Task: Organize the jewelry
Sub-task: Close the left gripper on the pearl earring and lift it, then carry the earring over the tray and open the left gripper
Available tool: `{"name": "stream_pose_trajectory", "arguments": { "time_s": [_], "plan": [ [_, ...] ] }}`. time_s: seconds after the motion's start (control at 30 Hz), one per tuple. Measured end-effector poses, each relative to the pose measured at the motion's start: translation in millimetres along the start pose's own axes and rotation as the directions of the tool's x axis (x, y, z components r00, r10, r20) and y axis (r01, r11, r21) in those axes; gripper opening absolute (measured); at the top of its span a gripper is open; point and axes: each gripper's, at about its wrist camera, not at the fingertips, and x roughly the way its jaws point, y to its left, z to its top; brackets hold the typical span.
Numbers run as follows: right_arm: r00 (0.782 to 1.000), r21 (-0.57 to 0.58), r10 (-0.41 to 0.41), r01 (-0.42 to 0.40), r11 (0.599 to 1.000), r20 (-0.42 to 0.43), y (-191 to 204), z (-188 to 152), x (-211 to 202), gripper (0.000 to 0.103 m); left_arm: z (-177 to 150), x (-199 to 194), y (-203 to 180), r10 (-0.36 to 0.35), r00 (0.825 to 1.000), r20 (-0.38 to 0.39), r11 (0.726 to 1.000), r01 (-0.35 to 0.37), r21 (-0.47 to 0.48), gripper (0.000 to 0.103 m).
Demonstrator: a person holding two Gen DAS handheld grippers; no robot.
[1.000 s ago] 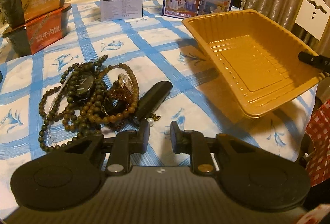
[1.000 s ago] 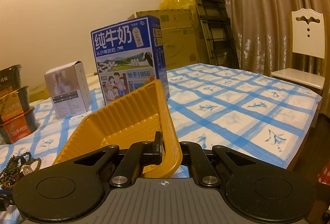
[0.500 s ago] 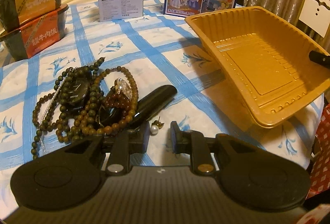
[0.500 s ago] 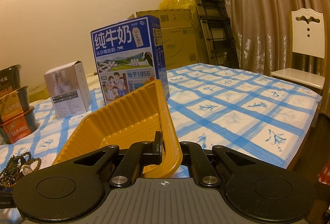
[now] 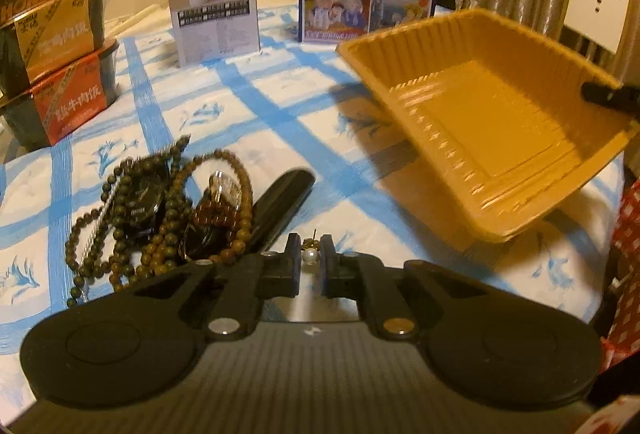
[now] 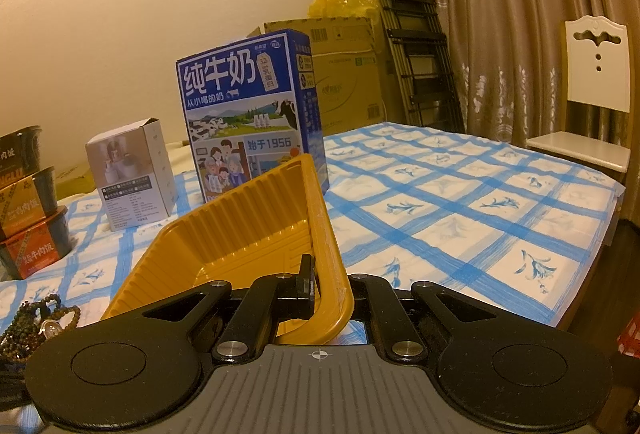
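- Left gripper (image 5: 310,259): tilted down toward the desk (image 5: 280,122), which is covered by a blue-checked cloth. Its jaws are closing, and a pearl earring (image 5: 309,255) sits between them. The pearl fills most of the narrow gap; whether the pads already press on it cannot be told.
- Jewelry heap (image 5: 168,218): just ahead of the left jaws and to their left. It is a tangle of green and brown bead strands lying on the cloth.
- Two watches lie in the heap: a dark-faced watch (image 5: 142,200) and a pale-faced watch (image 5: 224,184).
- Black oblong case (image 5: 282,202): lies at the heap's right edge, its near end just beyond the left jaws.
- Right gripper (image 6: 326,284): its jaws are pressed together on the near rim of the yellow tray (image 6: 224,246), one finger inside the wall and one outside.
- Yellow tray: held tilted, its far side lower than the pinched rim; seen from the left wrist camera it stands ahead of the left jaws and to their right, and its floor is bare.
- Beyond both grippers stand a blue milk carton (image 6: 252,114) and a small white box (image 6: 132,174).
- Three stacked food tubs (image 5: 52,46) stand far ahead and to the left of the left jaws.
- A white chair (image 6: 592,94) stands beside the desk's far right edge.
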Motion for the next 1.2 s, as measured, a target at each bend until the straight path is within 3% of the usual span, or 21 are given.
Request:
{"name": "stream_pose_trajectory", "arguments": {
  "time_s": [0.1,0.3,0.53,0.8,1.1,1.2],
  "plan": [
    [1.000,0.001,0.000,0.000,1.000,0.000,0,0,0,0.006,11,-13,-3,-0.033,0.999,0.041,0.999,0.034,-0.008,0.008],
    [1.000,-0.002,0.000,0.000,1.000,0.001,0,0,0,0.006,35,-29,-22,-0.167,0.983,0.081,0.985,0.169,-0.021,0.008],
    [1.000,-0.001,0.000,0.000,1.000,0.001,1,1,0,0.006,46,-14,-55,-0.271,0.963,0.011,0.962,0.271,-0.015,0.008],
    [1.000,-0.002,0.000,0.000,1.000,0.001,1,1,0,0.006,47,9,-66,-0.318,0.946,-0.065,0.947,0.313,-0.070,0.008],
    [1.000,0.002,0.000,0.000,1.000,0.001,0,2,0,0.006,44,-11,-56,-0.350,0.936,-0.023,0.934,0.347,-0.085,0.011],
    [1.000,0.004,-0.005,0.005,1.000,0.004,1,2,0,0.006,36,-26,-46,-0.322,0.947,0.009,0.945,0.322,-0.058,0.016]
  ]
}}
